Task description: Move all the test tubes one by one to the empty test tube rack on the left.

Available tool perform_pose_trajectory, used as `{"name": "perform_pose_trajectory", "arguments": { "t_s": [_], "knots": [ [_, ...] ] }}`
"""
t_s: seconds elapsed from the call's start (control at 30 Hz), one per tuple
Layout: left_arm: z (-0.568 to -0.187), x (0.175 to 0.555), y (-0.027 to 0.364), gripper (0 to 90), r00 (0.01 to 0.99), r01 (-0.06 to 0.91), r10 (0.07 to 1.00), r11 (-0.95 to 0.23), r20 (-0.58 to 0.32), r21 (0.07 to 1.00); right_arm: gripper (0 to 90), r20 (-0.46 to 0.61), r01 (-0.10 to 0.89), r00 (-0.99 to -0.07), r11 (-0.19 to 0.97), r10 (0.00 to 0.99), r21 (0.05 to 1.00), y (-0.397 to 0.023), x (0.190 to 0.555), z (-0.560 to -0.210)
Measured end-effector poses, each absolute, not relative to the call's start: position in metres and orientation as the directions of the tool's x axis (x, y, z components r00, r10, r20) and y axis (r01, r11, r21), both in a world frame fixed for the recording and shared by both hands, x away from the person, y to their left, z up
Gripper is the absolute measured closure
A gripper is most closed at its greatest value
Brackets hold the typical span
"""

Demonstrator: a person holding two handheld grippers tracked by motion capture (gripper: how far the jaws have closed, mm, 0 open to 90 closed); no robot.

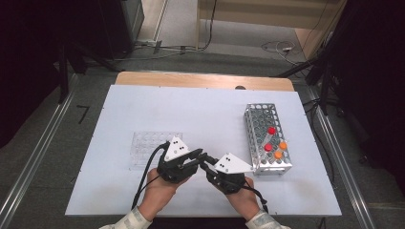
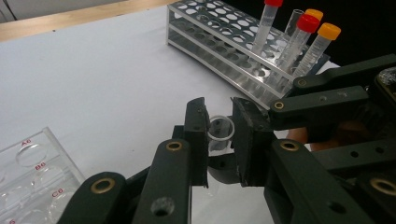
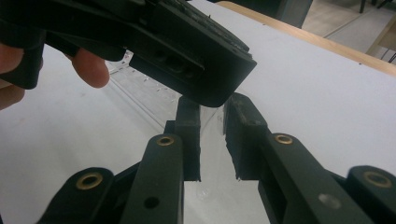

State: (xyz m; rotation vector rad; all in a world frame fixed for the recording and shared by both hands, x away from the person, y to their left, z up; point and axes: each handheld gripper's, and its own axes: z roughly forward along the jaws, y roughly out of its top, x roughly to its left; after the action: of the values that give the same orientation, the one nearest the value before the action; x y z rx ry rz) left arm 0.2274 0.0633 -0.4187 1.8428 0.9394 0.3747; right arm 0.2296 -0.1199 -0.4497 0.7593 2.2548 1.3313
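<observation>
Now, fig. shows mid-worktop handover: my left gripper [image 1: 203,155] and right gripper [image 1: 206,164] meet tip to tip near the front edge of the worktop [image 1: 143,102], w/ a clear uncapped tube [image 2: 220,130] between them. Left fingers are clamped on the tube near its open rim, seen in the left gripper view; right fingers [image 3: 189,140] are closed on its transparent body, seen faintly in the right gripper view. Metal rack [image 1: 267,138] w/ capped tubes stands to the right; clear well plate [image 1: 148,145] lies to the left. To do this step well, I'd keep both hands steady, pull along the tube axis w/o twist, and ease one grip off only once the other is firm, since a clear plastic tube likely slips.
</observation>
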Motion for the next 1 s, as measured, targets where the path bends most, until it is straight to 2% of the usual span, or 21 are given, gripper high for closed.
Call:
{"name": "perform_pose_trajectory", "arguments": {
  "t_s": [0.03,0.07,0.1,0.2,0.37,1.0],
  "knots": [
    [-0.418,0.228,0.064,77.0,0.650,0.436,0.745,-0.203,-0.150,0.877,63.2,-0.061,0.248,-0.774,0.390,0.630,0.887,-0.121,0.230,-0.449],
    [-0.418,0.228,0.065,77.1,0.650,0.435,0.746,-0.205,-0.148,0.877,58.9,-0.058,0.247,-0.779,0.390,0.625,0.887,-0.121,0.230,-0.449],
    [-0.417,0.228,0.065,77.1,0.648,0.434,0.747,-0.198,-0.152,0.879,58.9,-0.058,0.247,-0.779,0.390,0.625,0.887,-0.121,0.230,-0.449],
    [-0.414,0.231,0.071,77.1,0.640,0.434,0.752,-0.181,-0.160,0.883,46.8,-0.041,0.264,-0.786,0.395,0.617,0.880,-0.122,0.231,-0.448],
    [-0.403,0.233,0.083,77.0,0.626,0.424,0.759,-0.142,-0.176,0.894,43.2,-0.031,0.273,-0.783,0.388,0.621,0.880,-0.128,0.231,-0.445],
    [-0.380,0.243,0.124,77.1,0.555,0.394,0.808,-0.047,-0.197,0.918,41.8,-0.009,0.293,-0.762,0.357,0.648,0.887,-0.150,0.230,-0.441]
  ]
}}
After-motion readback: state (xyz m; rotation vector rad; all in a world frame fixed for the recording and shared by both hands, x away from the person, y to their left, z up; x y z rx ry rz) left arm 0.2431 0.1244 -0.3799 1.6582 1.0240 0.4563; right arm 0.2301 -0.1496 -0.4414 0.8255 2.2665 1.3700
